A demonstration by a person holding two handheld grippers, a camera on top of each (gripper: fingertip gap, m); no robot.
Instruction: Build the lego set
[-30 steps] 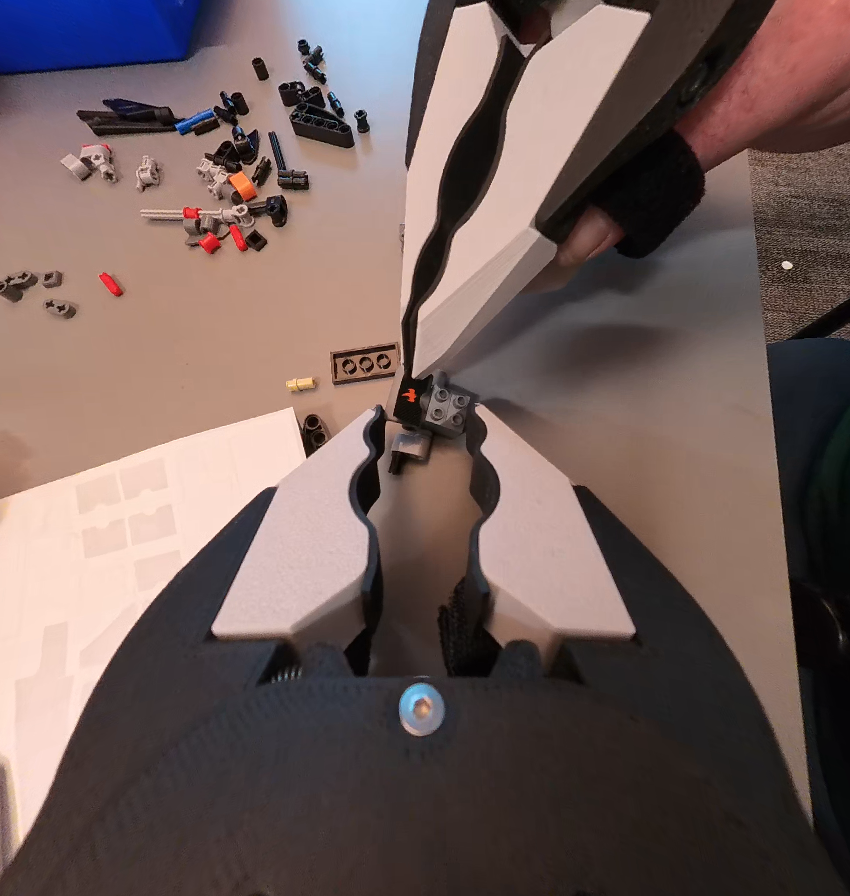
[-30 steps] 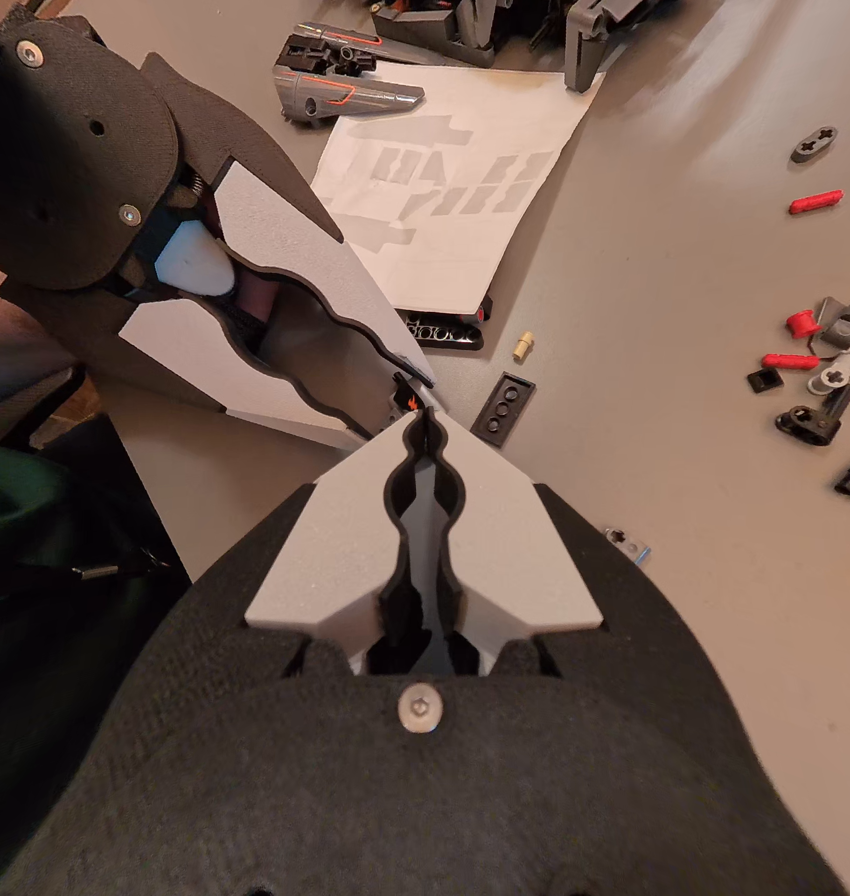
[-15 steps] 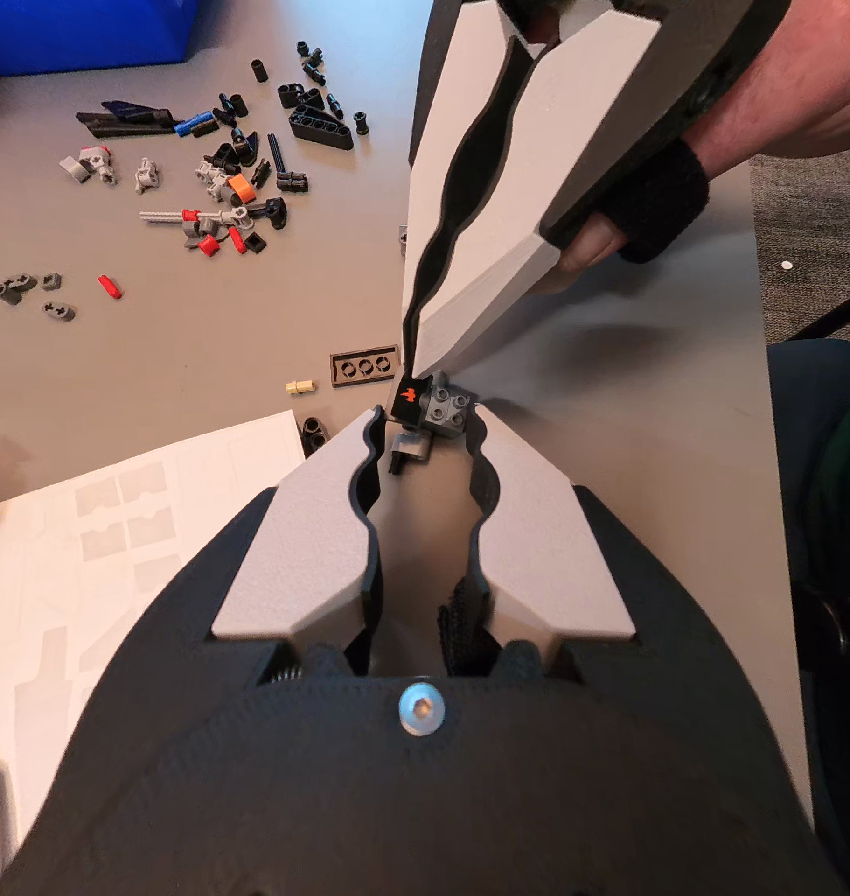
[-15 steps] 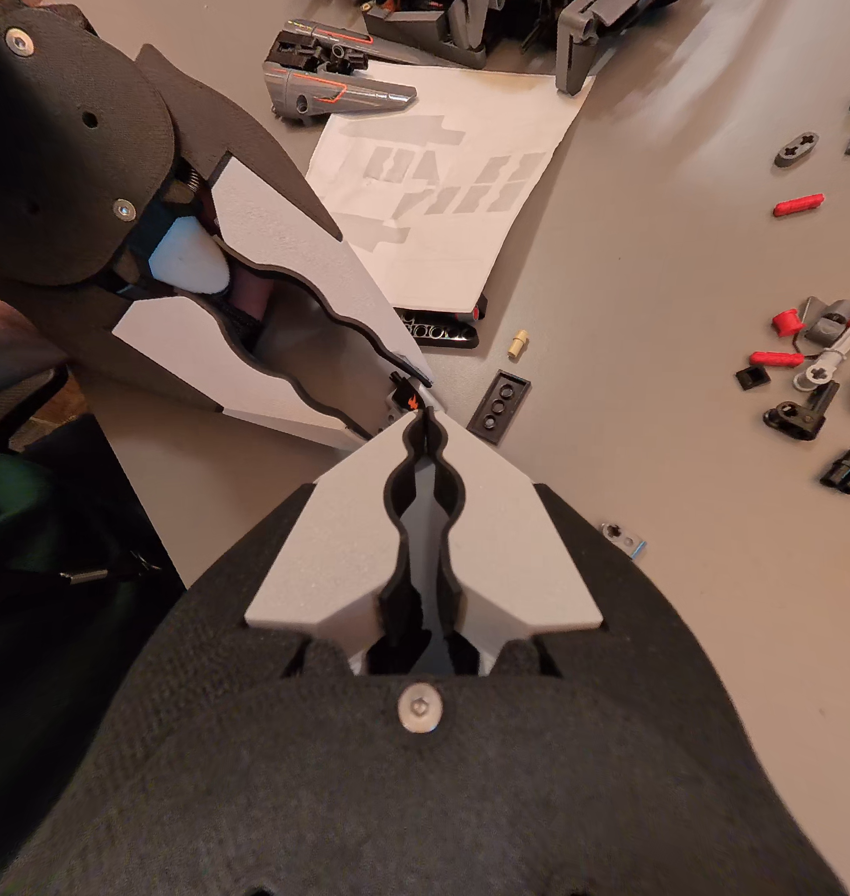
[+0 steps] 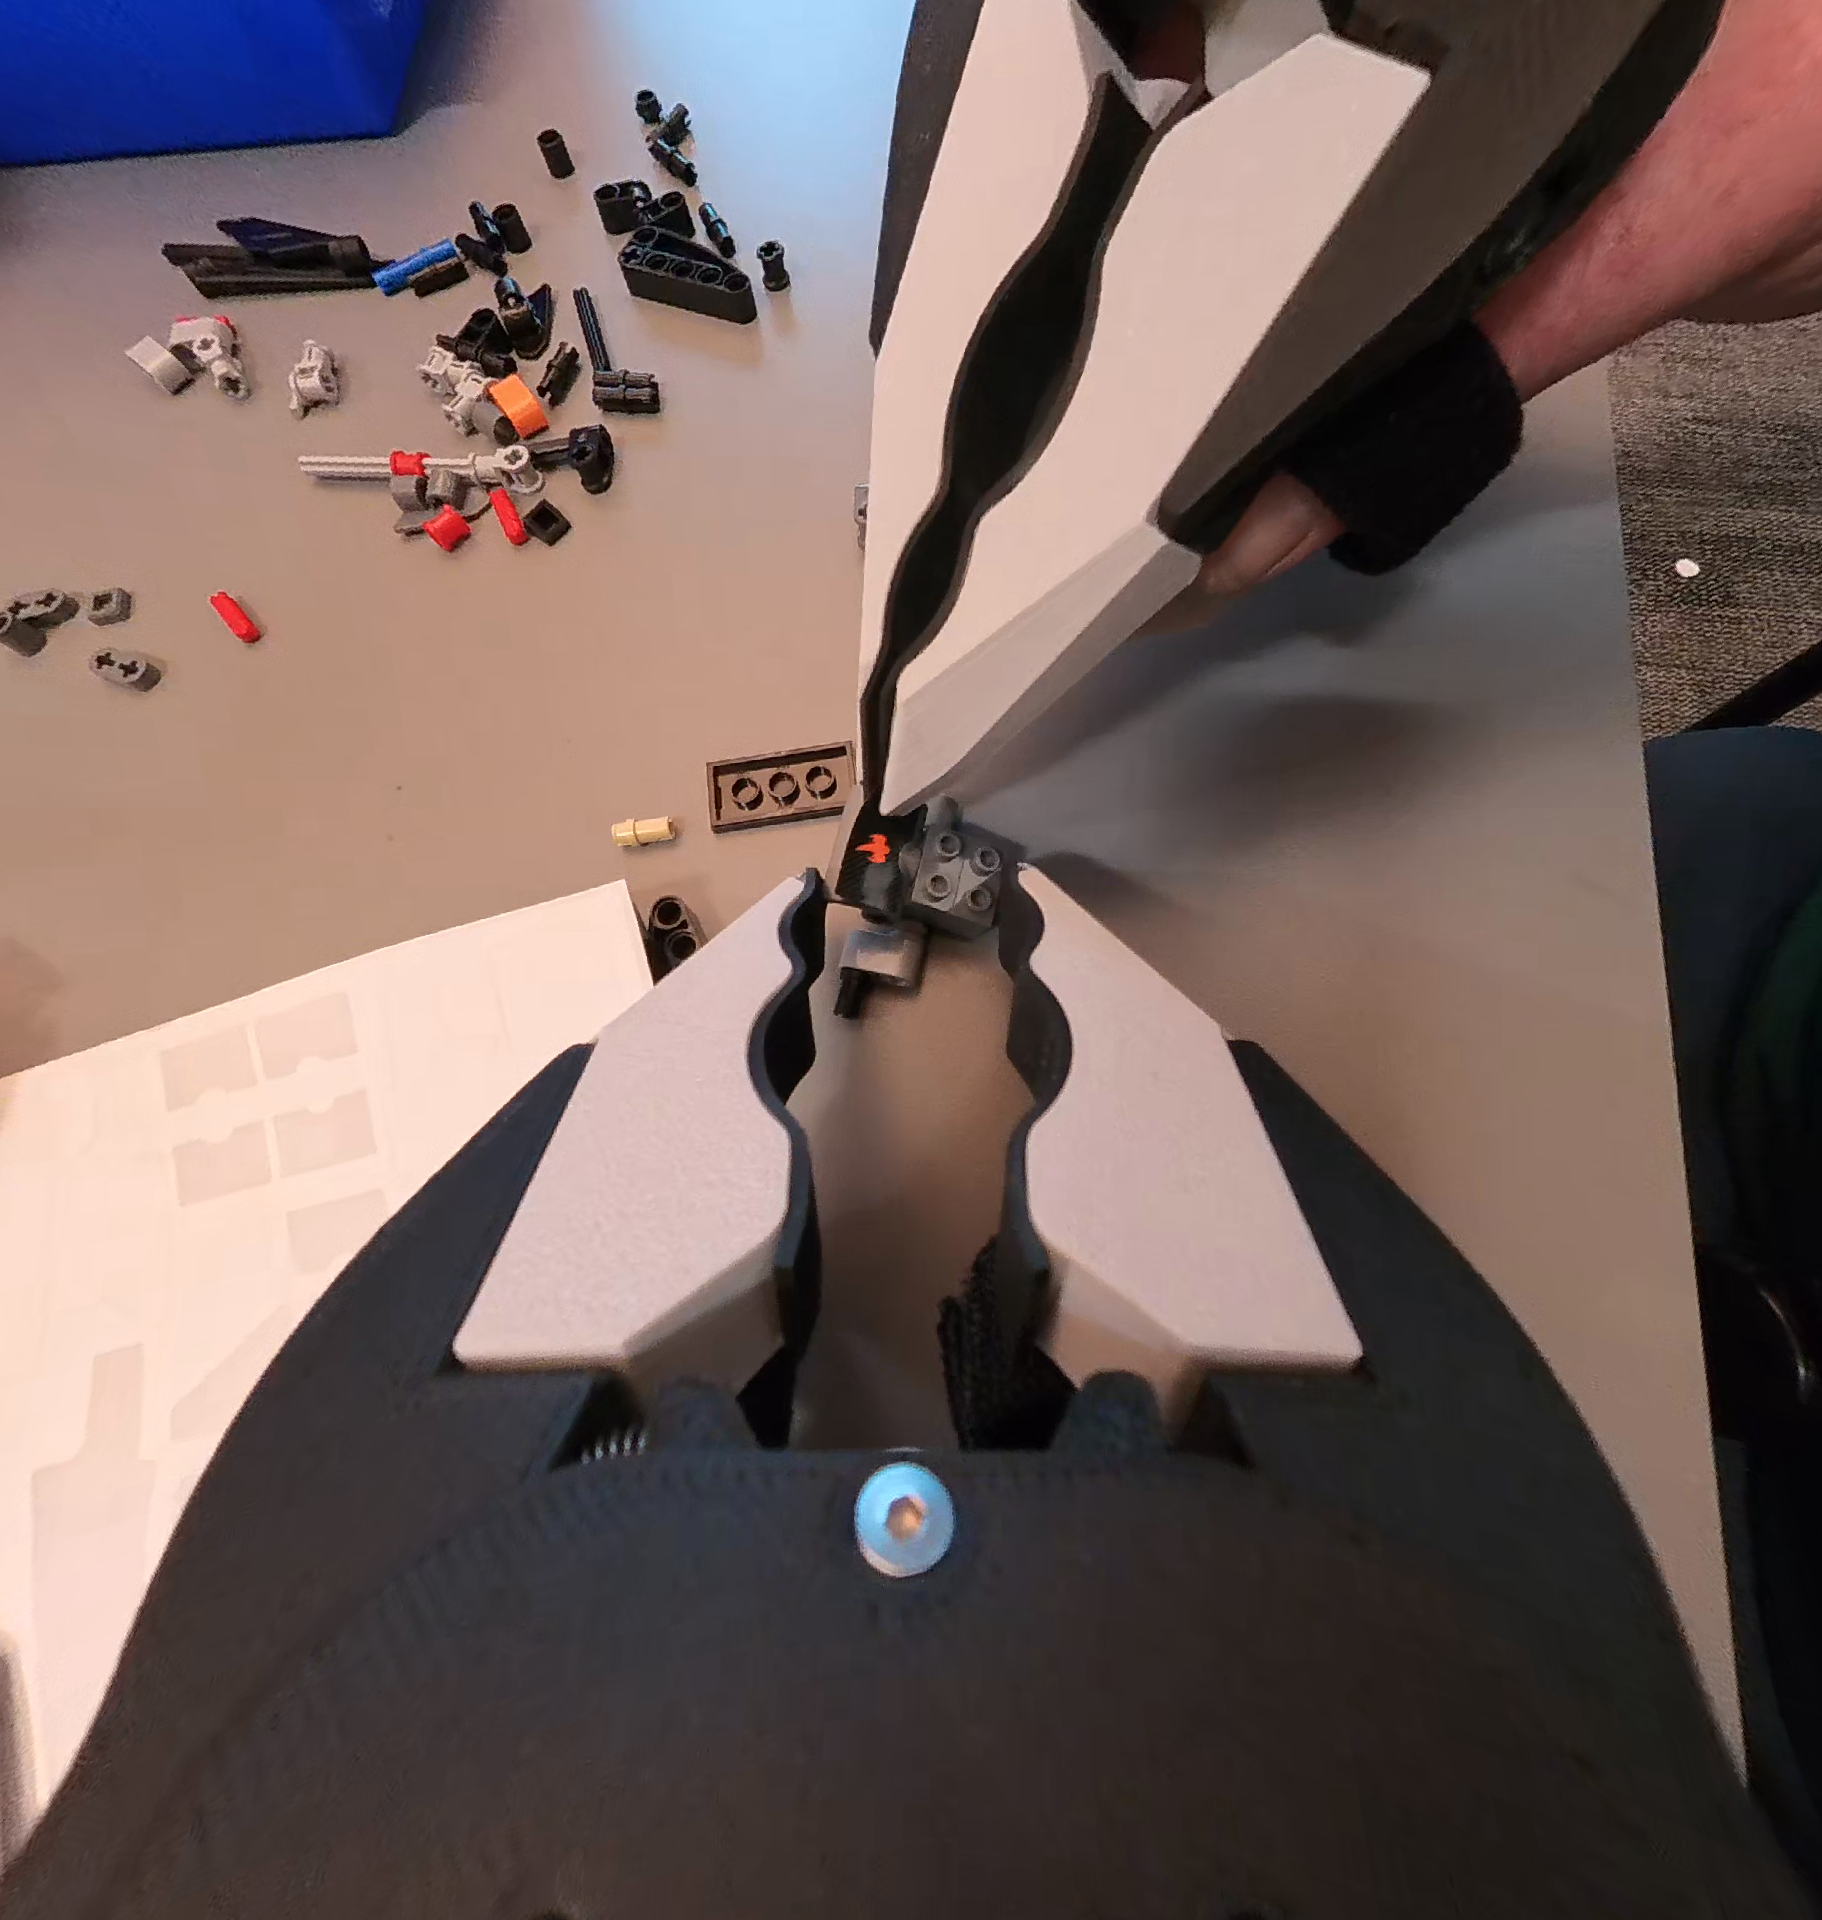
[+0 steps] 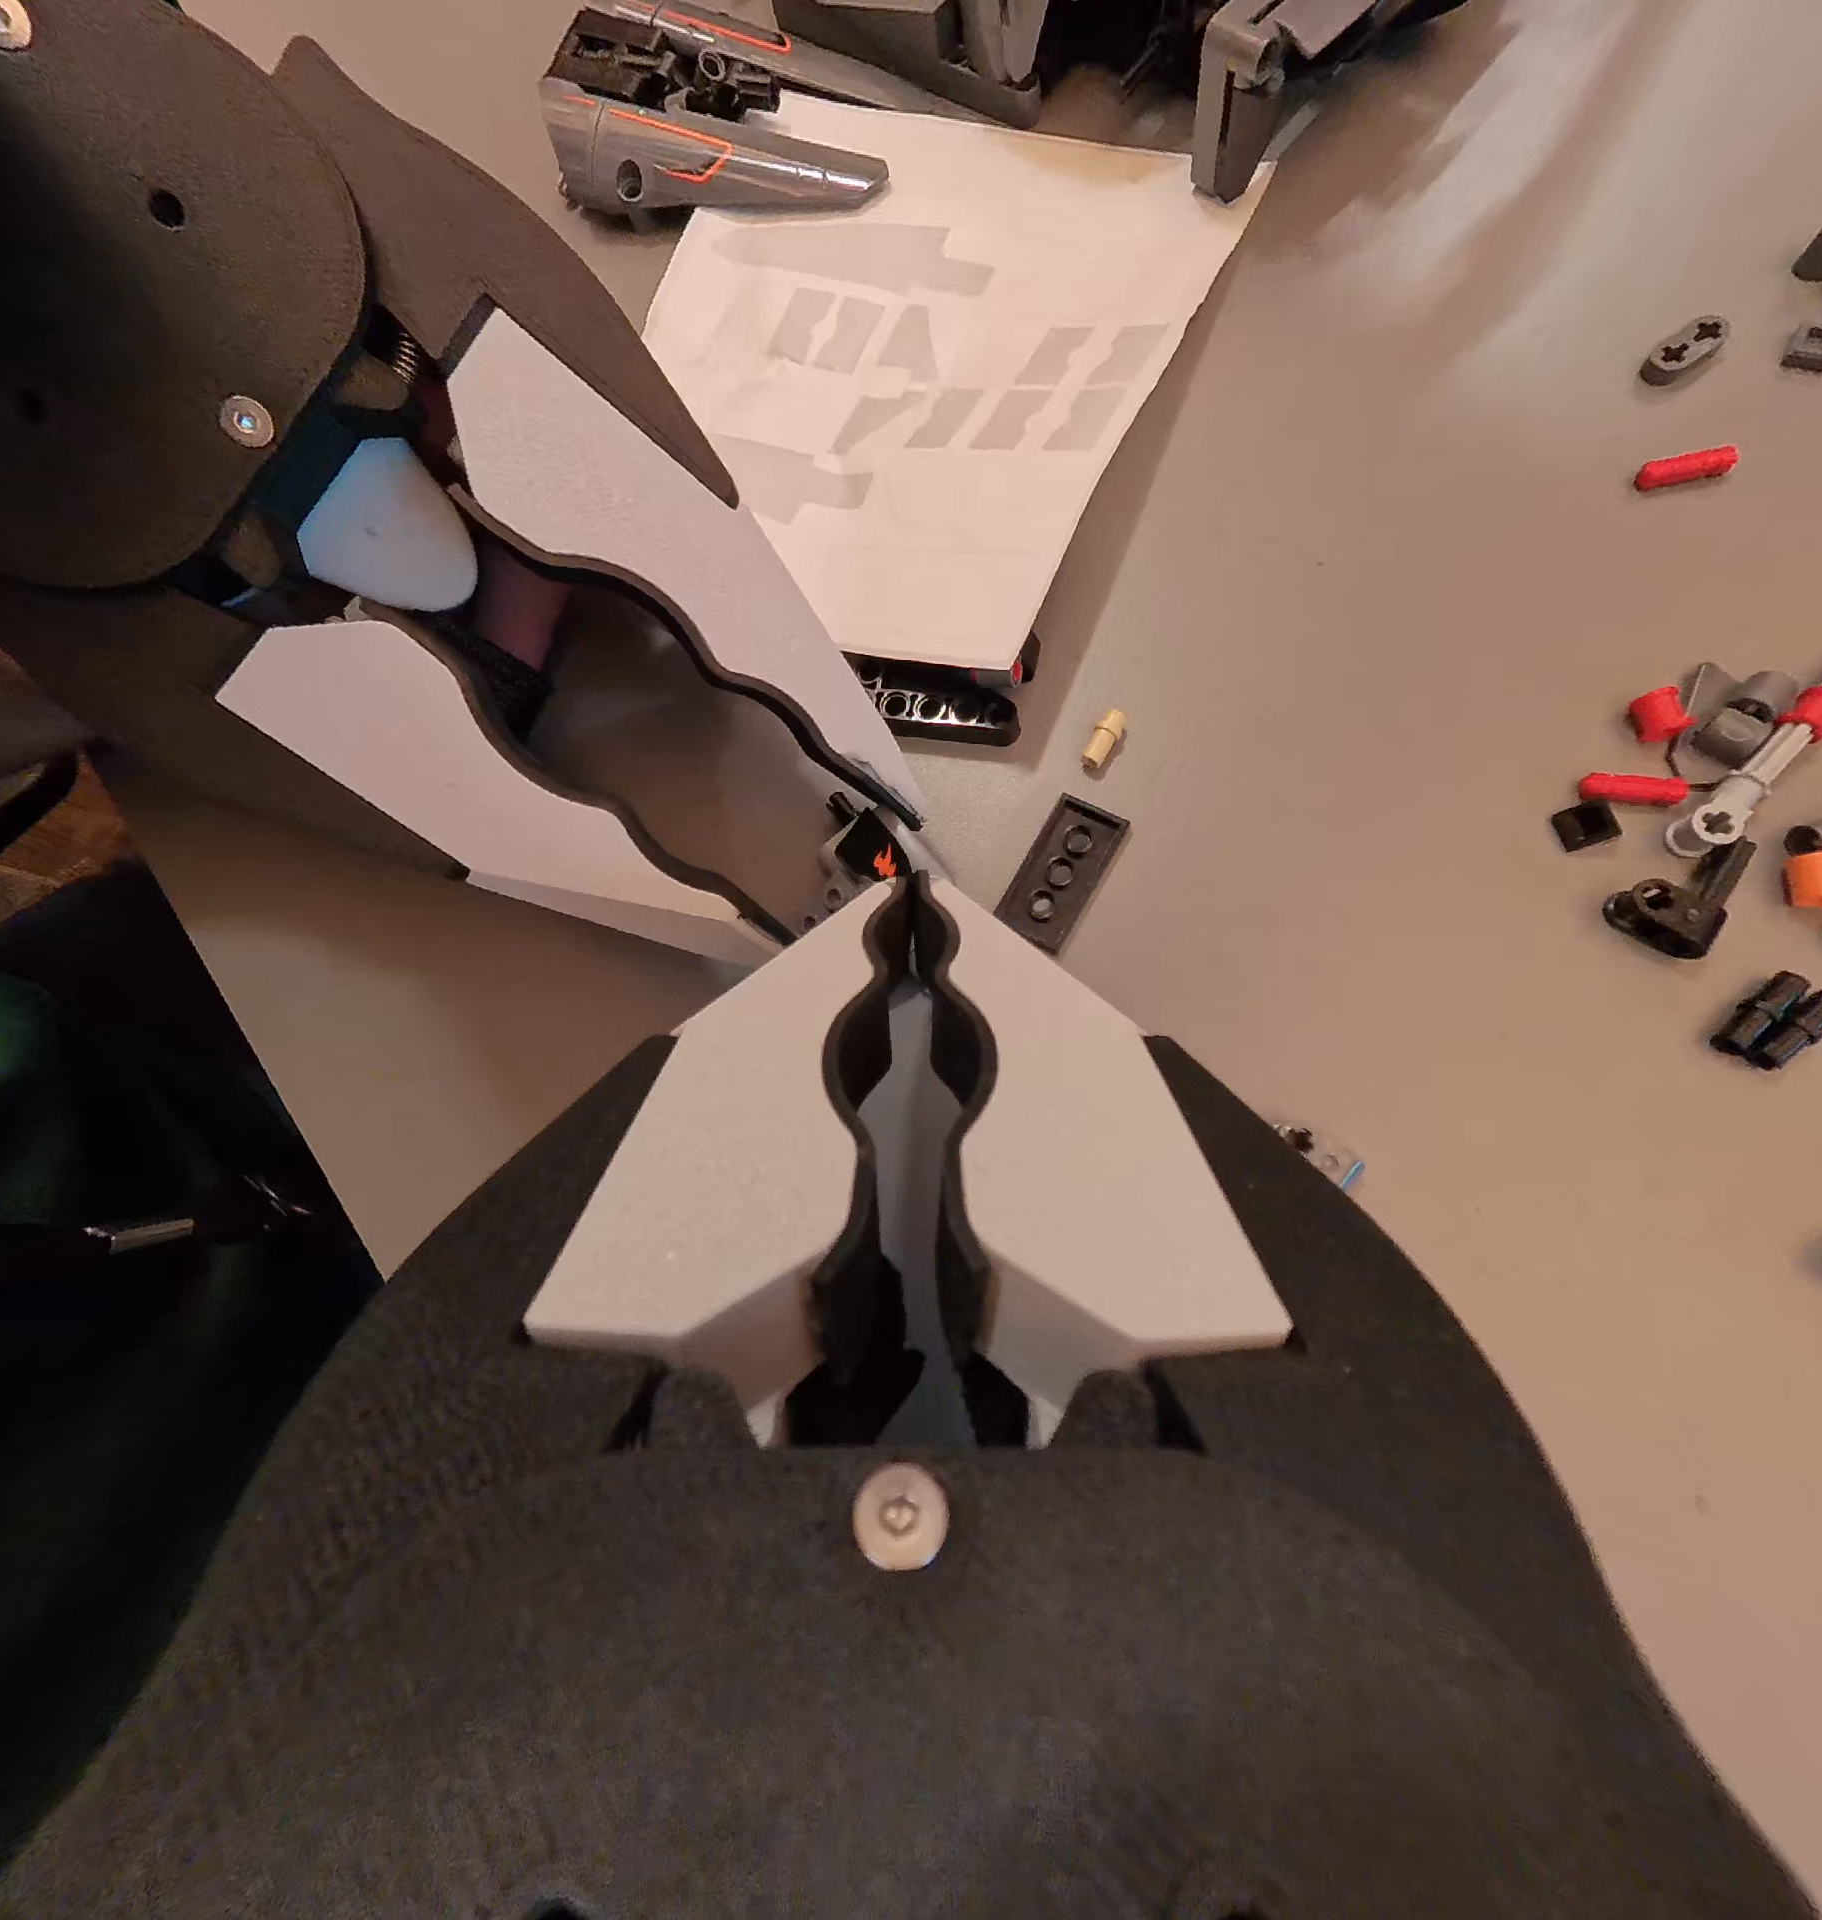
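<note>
A small lego assembly sits between my left gripper's (image 5: 917, 888) fingertips: a black piece with an orange mark (image 5: 874, 862), a grey studded brick (image 5: 957, 873) and a grey part with a black pin (image 5: 881, 961) below. The left gripper is shut on it just above the grey table. My right gripper (image 5: 879, 795) comes down from above, shut, with its tips against the black piece. In the right wrist view my right gripper (image 6: 912, 894) meets the black piece (image 6: 871, 847), which the left gripper (image 6: 850, 878) holds from the upper left.
A dark plate with three holes (image 5: 780, 790), a tan pin (image 5: 645, 829) and a black connector (image 5: 675, 923) lie just beyond. A white sheet (image 5: 263, 1143) is at left, loose parts (image 5: 491, 353) and a blue bin (image 5: 159, 73) farther off. Built grey model sections (image 6: 699, 156) stand beyond the sheet. The table edge (image 5: 1665, 1039) runs at right. The tips of both grippers are at nearly the same place. The tan pin (image 5: 645, 829) sits 4 centimetres or so from the ends of my left fingers. Look for it in the right wrist view (image 6: 1101, 739) too.
Both grippers stay on the small assembly. The right gripper has turned slightly, so the loose parts drift left in its view.
</note>
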